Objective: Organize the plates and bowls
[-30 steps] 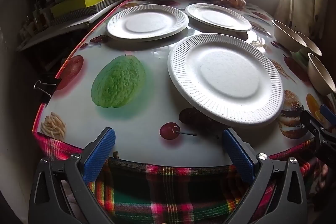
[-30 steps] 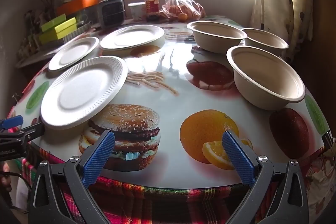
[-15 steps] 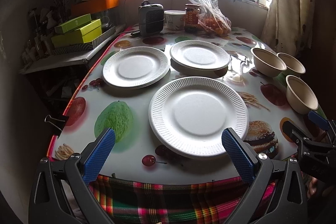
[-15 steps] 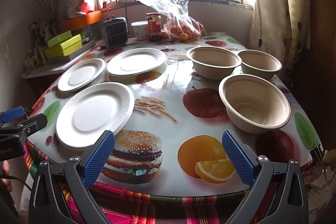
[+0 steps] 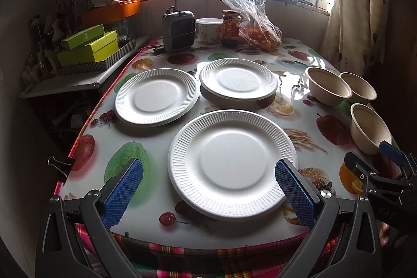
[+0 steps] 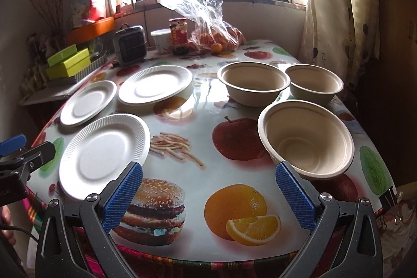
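Three white paper plates lie apart on the fruit-print table: a near plate [image 5: 232, 163] [image 6: 103, 155], a far left plate [image 5: 156, 97] [image 6: 88, 102] and a far middle plate [image 5: 238, 78] [image 6: 156, 84]. Three beige bowls stand at the right: a near bowl [image 5: 370, 129] [image 6: 306, 138], a far middle bowl [image 5: 328, 89] [image 6: 254, 82] and a far right bowl [image 5: 358, 87] [image 6: 314, 82]. My left gripper [image 5: 208, 194] is open and empty, above the table's front edge before the near plate. My right gripper [image 6: 208, 196] is open and empty, near the front edge, left of the near bowl.
At the back of the table stand a small grey heater [image 5: 179, 30], a white tub [image 5: 209, 30], a jar [image 5: 230, 28] and a plastic bag of oranges [image 5: 258, 25]. Green boxes [image 5: 88, 47] sit on a shelf to the left. A curtain [image 6: 338, 4] hangs at the right.
Both grippers have pulled back and risen from the table, so more of the table shows. Both stay open and empty. The plates and bowls have not moved.
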### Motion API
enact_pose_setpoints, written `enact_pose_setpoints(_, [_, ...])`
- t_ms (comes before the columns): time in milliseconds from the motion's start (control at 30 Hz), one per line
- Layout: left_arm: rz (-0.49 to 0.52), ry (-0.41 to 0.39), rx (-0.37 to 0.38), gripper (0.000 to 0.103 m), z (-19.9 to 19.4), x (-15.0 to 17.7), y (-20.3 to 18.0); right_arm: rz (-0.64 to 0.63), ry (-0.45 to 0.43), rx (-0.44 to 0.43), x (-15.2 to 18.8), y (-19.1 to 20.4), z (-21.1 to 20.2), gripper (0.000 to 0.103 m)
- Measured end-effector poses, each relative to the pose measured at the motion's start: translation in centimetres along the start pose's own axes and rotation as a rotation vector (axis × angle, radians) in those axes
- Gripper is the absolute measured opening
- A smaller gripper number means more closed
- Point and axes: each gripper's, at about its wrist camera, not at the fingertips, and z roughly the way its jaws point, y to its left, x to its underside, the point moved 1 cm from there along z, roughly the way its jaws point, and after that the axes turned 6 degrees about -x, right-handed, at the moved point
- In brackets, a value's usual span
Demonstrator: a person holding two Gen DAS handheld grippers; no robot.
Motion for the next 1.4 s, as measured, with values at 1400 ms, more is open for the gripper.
enact_pose_setpoints(1400, [0.018,0.021,0.016,0.102,0.8,-0.7,-0.4,-0.017,0.010,0.021,-1.0,0.0,0.6,0.103])
